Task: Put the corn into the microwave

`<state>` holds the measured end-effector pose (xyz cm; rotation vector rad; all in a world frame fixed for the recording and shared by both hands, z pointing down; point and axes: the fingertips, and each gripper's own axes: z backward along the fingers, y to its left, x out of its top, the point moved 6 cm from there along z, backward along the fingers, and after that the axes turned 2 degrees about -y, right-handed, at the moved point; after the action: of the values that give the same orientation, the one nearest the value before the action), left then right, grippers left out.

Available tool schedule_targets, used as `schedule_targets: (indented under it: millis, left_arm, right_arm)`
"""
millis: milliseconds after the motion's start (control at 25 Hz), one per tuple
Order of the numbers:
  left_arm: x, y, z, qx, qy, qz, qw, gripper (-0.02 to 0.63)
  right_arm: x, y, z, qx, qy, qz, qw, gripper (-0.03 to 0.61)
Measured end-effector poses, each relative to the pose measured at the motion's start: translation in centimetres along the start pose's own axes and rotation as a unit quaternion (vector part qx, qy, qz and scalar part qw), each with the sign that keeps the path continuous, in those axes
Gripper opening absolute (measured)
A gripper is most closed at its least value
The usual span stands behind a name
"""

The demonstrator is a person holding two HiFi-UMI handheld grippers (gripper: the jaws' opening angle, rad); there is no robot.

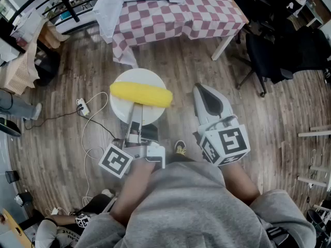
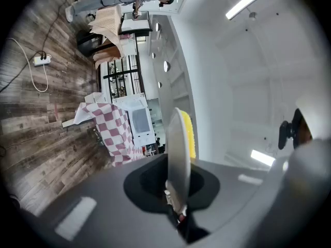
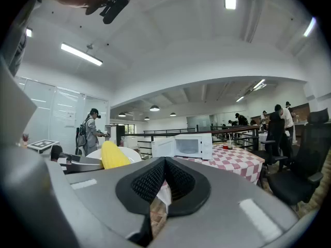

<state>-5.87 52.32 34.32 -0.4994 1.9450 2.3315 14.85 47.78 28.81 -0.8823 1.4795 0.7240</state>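
Observation:
A yellow corn cob (image 1: 140, 94) lies across a round white plate (image 1: 135, 81) held out over the wooden floor. My left gripper (image 1: 135, 117) is shut on the plate's near rim. In the left gripper view the plate (image 2: 178, 154) stands edge-on between the jaws, with the corn (image 2: 192, 134) behind it. My right gripper (image 1: 205, 91) hangs to the right of the plate, shut and holding nothing. In the right gripper view its pads (image 3: 155, 182) meet and the corn (image 3: 114, 155) is at the left. The white microwave (image 3: 190, 145) sits on a checkered table (image 1: 176, 14) ahead, its door swung open.
Black office chairs (image 1: 289, 56) stand to the right of the table. A power strip with a white cable (image 1: 83, 106) lies on the floor at the left. People stand far off in the room (image 3: 92, 130). A table leg (image 1: 223, 46) reaches the floor ahead.

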Motion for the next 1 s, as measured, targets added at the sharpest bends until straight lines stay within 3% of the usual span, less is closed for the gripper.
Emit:
schedule_targets:
  millis: [480,720,1000]
  left_arm:
    - [2.8,0.6,1.6,-0.005,0.003,0.009,0.9999,0.012]
    - [4.4,1.3,2.5,-0.004,0.006,0.016,0.9998,0.012]
    - [5.4,1.6,2.9,-0.008,0.007,0.019,0.9998,0.012]
  right_arm:
    - [-0.1,3.6,-0.6,0.003,0.006,-0.006,1.0,-0.003]
    - [-0.2,6.4,-1.1,0.033,0.015,0.016,0.999,-0.002]
    - [-0.2,7.5,-1.5,0.035,0.016,-0.002,0.999,-0.002]
